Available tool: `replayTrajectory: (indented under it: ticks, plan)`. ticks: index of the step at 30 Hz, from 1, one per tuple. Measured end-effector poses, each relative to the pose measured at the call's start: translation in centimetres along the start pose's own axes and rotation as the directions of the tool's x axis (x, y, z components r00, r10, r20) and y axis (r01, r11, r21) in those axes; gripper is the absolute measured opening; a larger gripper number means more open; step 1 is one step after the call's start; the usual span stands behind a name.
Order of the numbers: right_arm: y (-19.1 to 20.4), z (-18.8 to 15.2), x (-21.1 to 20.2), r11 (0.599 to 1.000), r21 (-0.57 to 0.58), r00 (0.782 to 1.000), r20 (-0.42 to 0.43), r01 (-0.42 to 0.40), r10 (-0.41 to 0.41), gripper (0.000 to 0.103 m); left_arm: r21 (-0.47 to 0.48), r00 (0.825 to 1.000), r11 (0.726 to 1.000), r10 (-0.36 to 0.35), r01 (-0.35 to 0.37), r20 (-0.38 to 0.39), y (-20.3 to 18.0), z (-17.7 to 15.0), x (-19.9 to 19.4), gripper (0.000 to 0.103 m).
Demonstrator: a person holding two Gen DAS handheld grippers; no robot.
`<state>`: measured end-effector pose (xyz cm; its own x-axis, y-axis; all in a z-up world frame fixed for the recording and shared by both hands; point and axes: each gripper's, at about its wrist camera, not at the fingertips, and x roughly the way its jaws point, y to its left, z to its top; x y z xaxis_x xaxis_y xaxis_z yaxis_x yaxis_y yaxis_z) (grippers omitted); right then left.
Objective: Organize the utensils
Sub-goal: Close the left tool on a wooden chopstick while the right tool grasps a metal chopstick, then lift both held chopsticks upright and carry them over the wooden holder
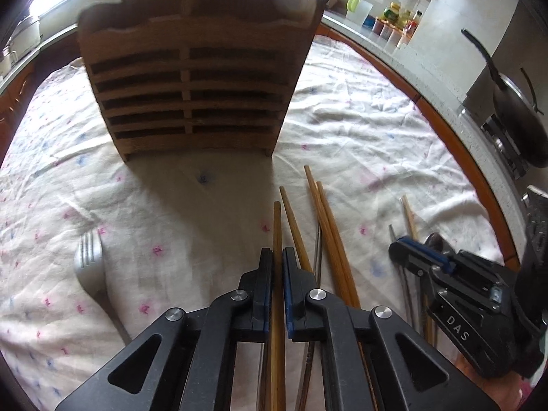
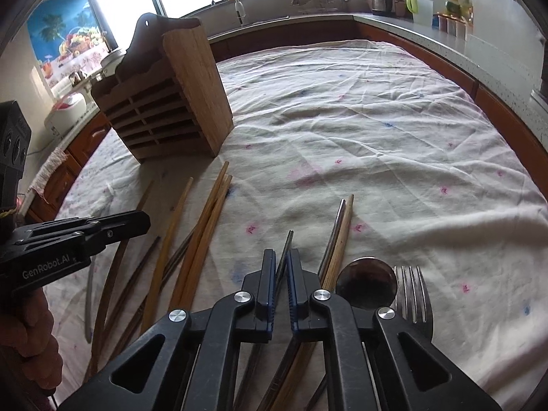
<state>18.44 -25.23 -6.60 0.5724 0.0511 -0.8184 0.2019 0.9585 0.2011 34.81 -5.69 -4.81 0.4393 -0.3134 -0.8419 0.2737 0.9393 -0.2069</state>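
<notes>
Wooden slotted holder (image 1: 191,96) stands on the tablecloth (image 1: 359,130) in the upper left of my left view, and below it, at bottom centre, my left gripper (image 1: 278,260) is clamped on a bamboo chopstick (image 1: 276,219). In my right view, at bottom centre, the right gripper (image 2: 281,263) has its pads pressed on a steel chopstick (image 2: 287,243), with a spoon (image 2: 365,282) and fork (image 2: 412,291) just right of it.

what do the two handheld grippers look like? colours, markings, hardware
Both match: matte black linkage frames with triangular cut-outs, silver round pivot pins, black fingers faced with blue ribbed pads. The left gripper seen from the right wrist view carries white "GenRobot.AI" lettering on its side. The right gripper seen from the left wrist view shows white "DAS" lettering. No cables visible.
</notes>
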Motion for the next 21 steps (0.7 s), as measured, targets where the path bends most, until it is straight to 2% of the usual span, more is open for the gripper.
replayTrajectory:
  ticks: [9,21]
  plan:
    - [1.0,0.5,-3.7,0.998,0.000,0.996,0.070,-0.063,0.063,0.005,-0.013,0.996,1.000,-0.027,0.028,0.082,0.3,-1.4,-5.4,0.004]
    - [2.4,0.3,-7.8,0.991,-0.019,0.981,0.143,-0.129,0.131,0.004,-0.040,0.981,0.997,-0.056,0.064,0.188,1.7,-5.0,-13.5,0.004]
